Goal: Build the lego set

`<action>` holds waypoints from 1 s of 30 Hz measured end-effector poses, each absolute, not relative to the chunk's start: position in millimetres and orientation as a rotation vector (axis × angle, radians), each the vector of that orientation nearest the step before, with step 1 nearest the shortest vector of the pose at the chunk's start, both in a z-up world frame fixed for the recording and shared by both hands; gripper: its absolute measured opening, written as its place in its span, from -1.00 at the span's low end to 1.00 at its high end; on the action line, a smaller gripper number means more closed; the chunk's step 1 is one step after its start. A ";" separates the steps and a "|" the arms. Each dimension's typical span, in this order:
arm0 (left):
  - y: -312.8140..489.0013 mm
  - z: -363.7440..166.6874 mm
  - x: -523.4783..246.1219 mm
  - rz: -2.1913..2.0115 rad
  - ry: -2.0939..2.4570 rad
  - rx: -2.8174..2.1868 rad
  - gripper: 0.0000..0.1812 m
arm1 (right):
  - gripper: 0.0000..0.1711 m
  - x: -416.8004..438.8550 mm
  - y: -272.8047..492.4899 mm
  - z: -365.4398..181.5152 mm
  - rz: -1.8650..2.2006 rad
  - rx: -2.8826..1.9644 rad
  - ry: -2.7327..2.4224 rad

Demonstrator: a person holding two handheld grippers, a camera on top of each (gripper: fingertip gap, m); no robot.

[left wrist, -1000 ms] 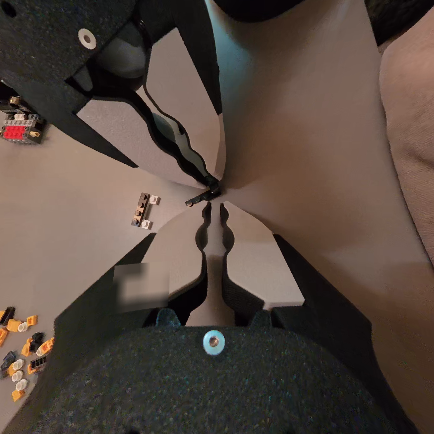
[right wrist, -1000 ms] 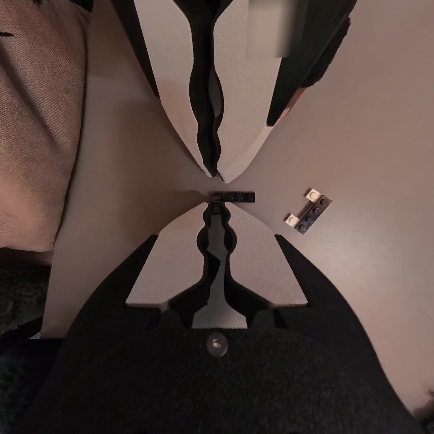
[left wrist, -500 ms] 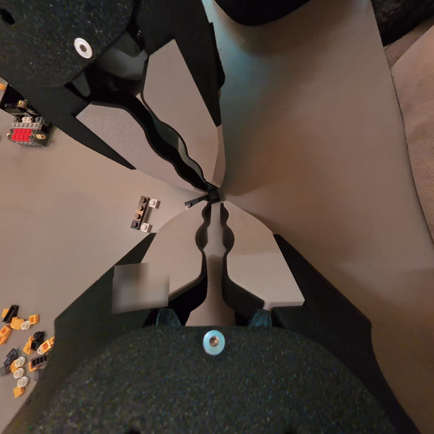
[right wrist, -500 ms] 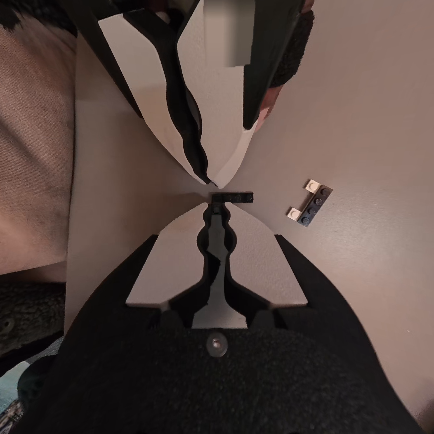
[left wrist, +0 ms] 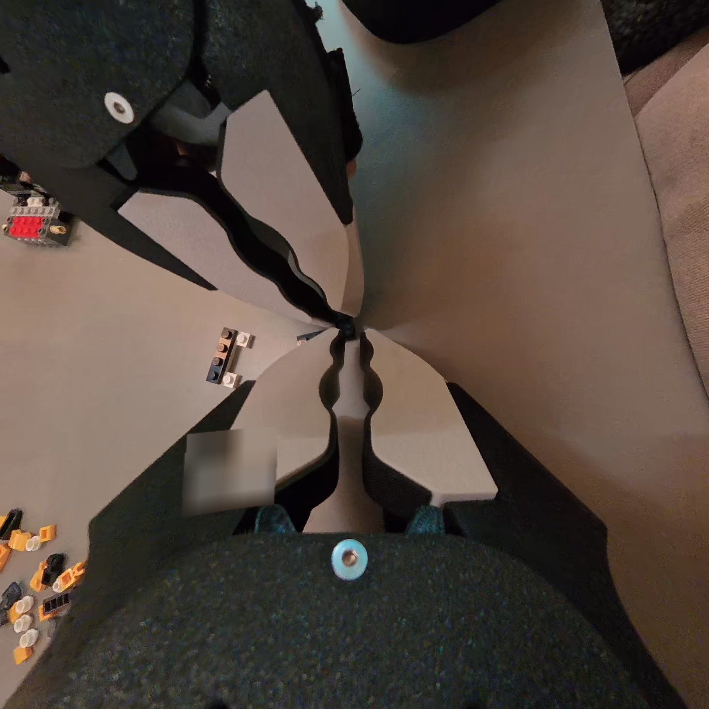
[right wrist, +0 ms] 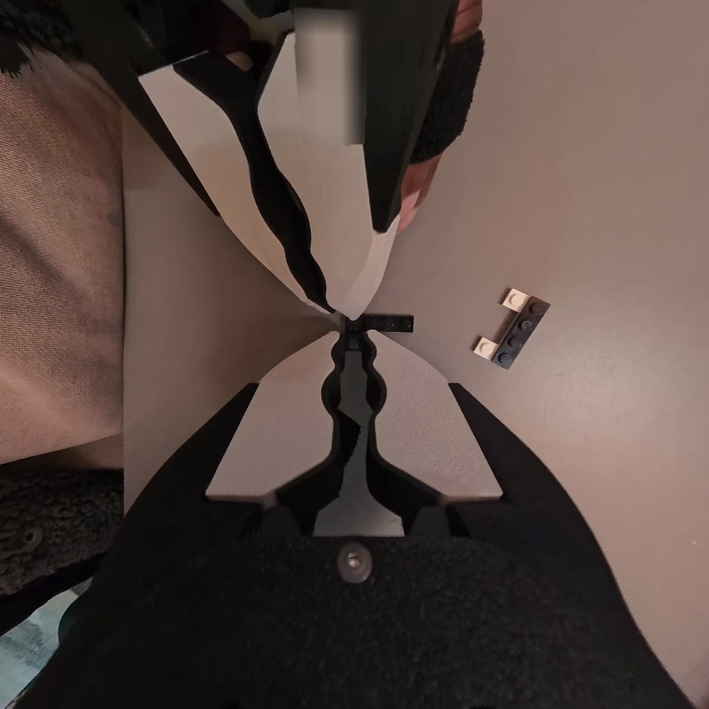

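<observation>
Two grippers meet tip to tip over a pale table (left wrist: 498, 268), which is the largest thing in view, with a brown cushion (right wrist: 57, 268) along its edge. The right gripper (right wrist: 353, 337) is clamped on one end of a thin black strip (right wrist: 389, 323), so that the strip sticks out sideways to the right of its tips, held above the table. The left gripper (left wrist: 351, 337) has its fingers slightly apart, a narrow gap showing between them, and its tips sit right against the held end of the strip; whether they touch it cannot be told. Near the upper left edge of the left wrist view sits a partly built block with a red top (left wrist: 32, 226). A short black plate with two white pieces attached (right wrist: 510, 332) lies flat on the table near the strip, apart from it. At the lower left a scatter of small orange, black and white pieces (left wrist: 30, 575) lies loose.
</observation>
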State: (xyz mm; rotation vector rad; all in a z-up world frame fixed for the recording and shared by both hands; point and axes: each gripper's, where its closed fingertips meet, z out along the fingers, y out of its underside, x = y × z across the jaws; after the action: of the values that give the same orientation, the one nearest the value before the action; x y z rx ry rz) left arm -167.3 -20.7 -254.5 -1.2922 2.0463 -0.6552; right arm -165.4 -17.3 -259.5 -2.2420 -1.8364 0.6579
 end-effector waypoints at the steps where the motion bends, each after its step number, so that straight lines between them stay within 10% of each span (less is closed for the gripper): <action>1: -20.7 -255.2 -167.3 -0.653 2.050 -1.291 -0.93 | -0.91 -165.6 -17.1 -259.5 0.656 -2.243 -1.839; 30: -26.7 -263.6 -169.5 -0.603 2.088 -1.258 -0.99 | -0.91 -167.9 -17.2 -261.7 0.581 -2.351 -1.886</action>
State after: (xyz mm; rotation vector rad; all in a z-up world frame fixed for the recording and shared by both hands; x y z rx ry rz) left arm -169.5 -26.7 -263.6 -1.2585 2.0880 -0.6029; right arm -167.9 -17.2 -261.7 -2.3506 -1.8861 0.5812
